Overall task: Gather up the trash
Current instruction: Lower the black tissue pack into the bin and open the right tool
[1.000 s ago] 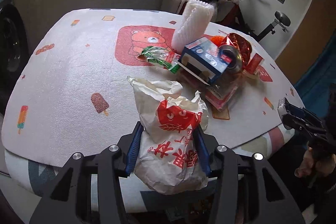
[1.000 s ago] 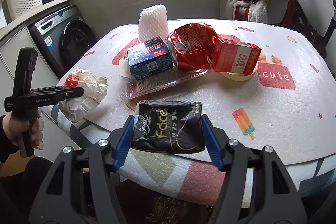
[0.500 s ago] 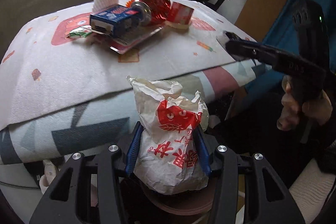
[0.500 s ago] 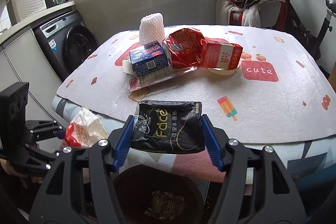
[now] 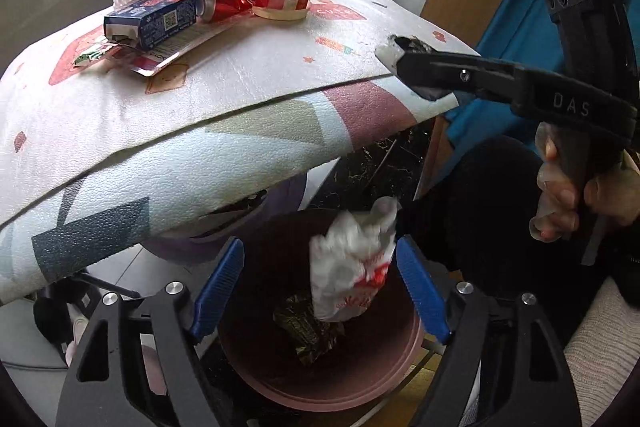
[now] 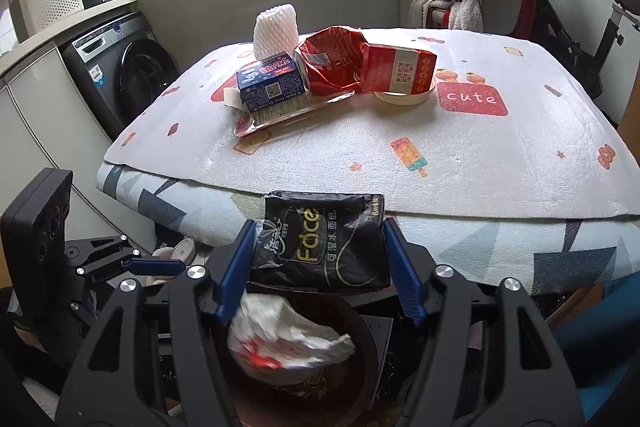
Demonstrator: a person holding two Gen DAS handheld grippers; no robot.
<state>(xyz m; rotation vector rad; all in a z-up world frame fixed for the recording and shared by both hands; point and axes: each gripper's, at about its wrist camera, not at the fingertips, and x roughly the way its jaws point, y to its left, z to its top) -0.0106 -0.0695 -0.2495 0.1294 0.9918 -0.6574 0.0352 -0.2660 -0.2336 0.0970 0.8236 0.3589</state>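
Left wrist: left gripper (image 5: 320,287) jaws just opened, one white bag (image 5: 352,267) loose over one bin (image 5: 320,383). Right gripper (image 6: 318,267) clamps one black pack (image 6: 320,247).

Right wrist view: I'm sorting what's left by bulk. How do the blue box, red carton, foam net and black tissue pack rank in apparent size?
1. black tissue pack, though it is nearest the camera, so this is unsure
2. red carton
3. blue box, close to the carton
4. foam net, partly hidden behind the box
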